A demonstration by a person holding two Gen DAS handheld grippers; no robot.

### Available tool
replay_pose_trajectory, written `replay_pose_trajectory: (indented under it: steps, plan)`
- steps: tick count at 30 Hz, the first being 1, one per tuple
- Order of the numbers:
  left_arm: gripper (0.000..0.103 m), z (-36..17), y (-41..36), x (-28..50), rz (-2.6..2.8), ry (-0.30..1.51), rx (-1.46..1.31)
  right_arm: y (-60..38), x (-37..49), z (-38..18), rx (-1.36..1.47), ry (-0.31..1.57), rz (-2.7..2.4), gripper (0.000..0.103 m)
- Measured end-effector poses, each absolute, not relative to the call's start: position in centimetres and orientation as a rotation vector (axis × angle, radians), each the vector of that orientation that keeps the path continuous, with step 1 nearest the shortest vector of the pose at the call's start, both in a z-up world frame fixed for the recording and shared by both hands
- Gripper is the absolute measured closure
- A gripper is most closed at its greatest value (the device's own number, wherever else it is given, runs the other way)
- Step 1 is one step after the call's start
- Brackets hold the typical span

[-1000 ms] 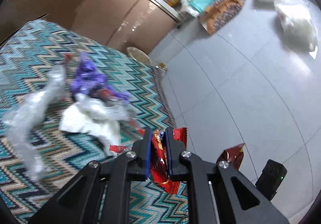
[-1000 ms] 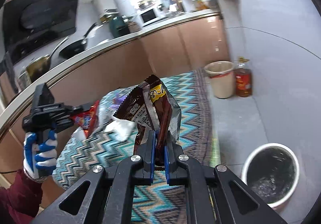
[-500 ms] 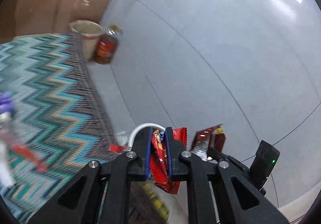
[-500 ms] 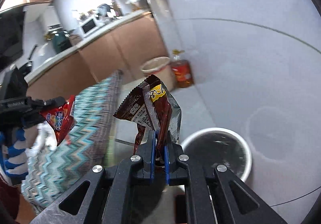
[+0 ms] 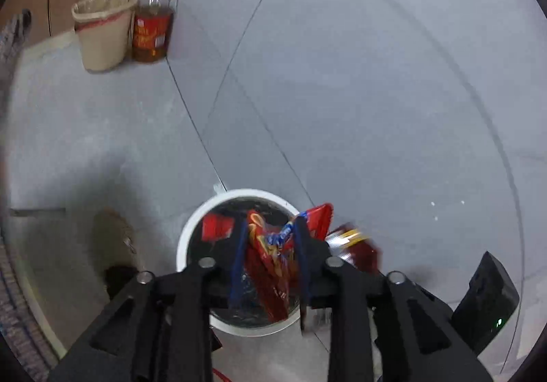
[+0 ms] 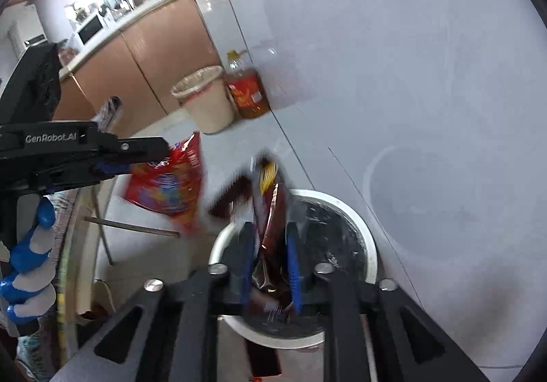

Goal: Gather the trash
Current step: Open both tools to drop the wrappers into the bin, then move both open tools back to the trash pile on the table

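The white bin (image 5: 183, 241) with a dark liner is standing on the grey floor (image 5: 342, 74), directly under both tongs. The left tongs (image 5: 270, 245) are opening, a crinkled red snack wrapper (image 5: 270, 262) with blue and yellow print hanging loose between the blue pads. The right tongs (image 6: 270, 245) are opening too (picture blurred), a glossy dark-brown wrapper (image 6: 268, 211) with a yellow patch slipping between them.
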State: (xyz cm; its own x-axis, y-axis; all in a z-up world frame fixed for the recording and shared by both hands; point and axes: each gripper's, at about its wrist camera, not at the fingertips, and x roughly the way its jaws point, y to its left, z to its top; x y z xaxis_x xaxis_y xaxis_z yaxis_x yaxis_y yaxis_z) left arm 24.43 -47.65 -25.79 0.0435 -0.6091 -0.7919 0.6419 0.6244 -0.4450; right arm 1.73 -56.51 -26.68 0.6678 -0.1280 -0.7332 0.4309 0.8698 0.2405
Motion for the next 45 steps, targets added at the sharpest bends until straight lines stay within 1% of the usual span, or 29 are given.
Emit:
replay_pose_trajectory:
  steps: [1,2,4,7,9,13,17,23,30,36,40,45]
  plan:
    - [0.070,-26.5,-48.0,24.5,-0.953,1.205,0.034,-56.8,1.8,-27.2,0.412,0.792,-0.334,0.073]
    - [0.069,-27.0,-48.1,24.4,-0.951,1.214,0.034,-57.0,2.0,-27.5,0.412,0.800,-0.339,0.070]
    - [0.068,-27.7,-48.5,24.2,-0.947,1.221,0.043,-57.2,1.9,-28.0,0.415,0.814,-0.349,0.070]
    - [0.063,-27.8,-48.0,24.0,-0.943,1.216,0.052,-57.6,1.5,-28.0,0.420,0.813,-0.362,0.068]
    - [0.063,-27.6,-47.7,24.0,-0.941,1.212,0.042,-57.6,1.0,-27.7,0.420,0.807,-0.371,0.067]
    - [0.063,-26.2,-46.7,24.1,-0.955,1.164,0.028,-57.2,0.8,-26.2,0.412,0.781,-0.384,0.067]
    - [0.063,-23.0,-43.9,23.1,-0.956,1.065,-0.008,-56.0,-0.3,-24.2,0.397,0.737,-0.384,0.067]
    - [0.063,-17.2,-37.9,21.2,-0.909,0.857,-0.045,-53.2,-1.4,-19.2,0.340,0.639,-0.362,0.065]
    - [0.062,-11.6,-29.4,19.0,-0.856,0.726,-0.018,-47.8,-2.0,-12.7,0.259,0.515,-0.267,0.063]
    - [0.061,-7.6,-21.2,17.0,-0.796,0.603,-0.033,-42.6,-2.7,-8.2,0.195,0.422,-0.162,0.061]
    - [0.053,-5.7,-15.8,15.9,-0.744,0.557,-0.058,-39.1,-3.0,-5.5,0.147,0.373,-0.097,0.059]
    - [0.051,-4.0,-7.7,15.0,-0.621,0.494,-0.097,-35.8,-2.5,-3.3,0.115,0.343,-0.013,0.059]
